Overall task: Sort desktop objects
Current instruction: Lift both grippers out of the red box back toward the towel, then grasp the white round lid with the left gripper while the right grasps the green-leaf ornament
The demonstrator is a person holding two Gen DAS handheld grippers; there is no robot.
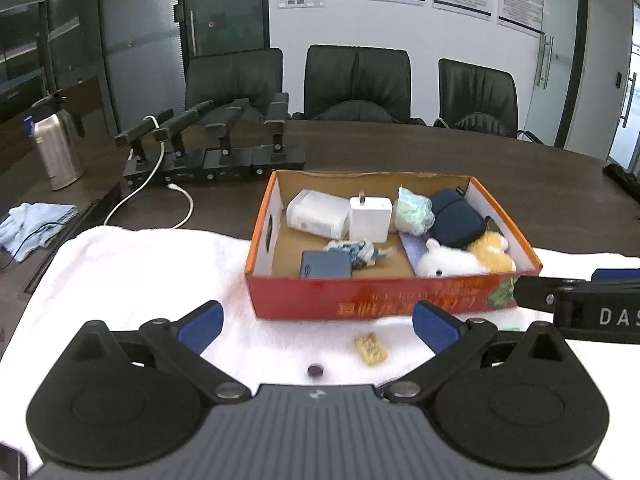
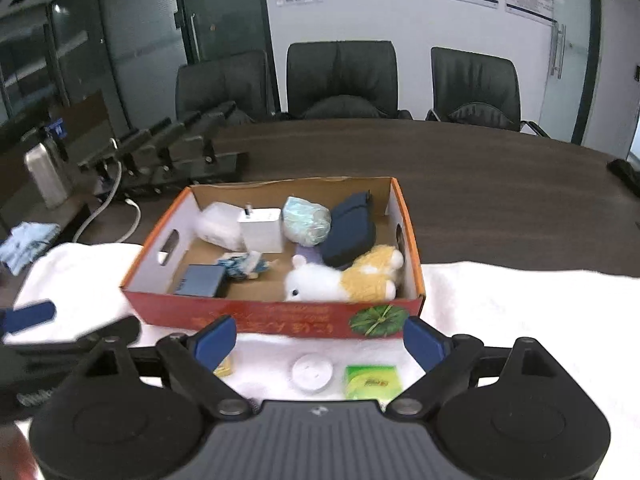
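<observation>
On the white towel (image 1: 132, 264), the red cardboard box (image 1: 372, 300) is seen already holding a plush toy (image 2: 340, 280), a white charger (image 1: 370, 220) and a dark pouch (image 1: 456, 220). Just before it, a yellow snack (image 1: 371, 349), a white disc (image 2: 312, 372) and a green packet (image 2: 372, 380) are left lying. The left gripper (image 1: 318, 322) and right gripper (image 2: 320, 344) are both held spread wide, nothing between their blue pads.

Box (image 2: 280, 322) blocks ahead; towel (image 2: 520, 312) beside it lies free

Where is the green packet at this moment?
In the right wrist view, the green packet lies on the white towel, in front of the red box, just right of the white round disc.
</observation>
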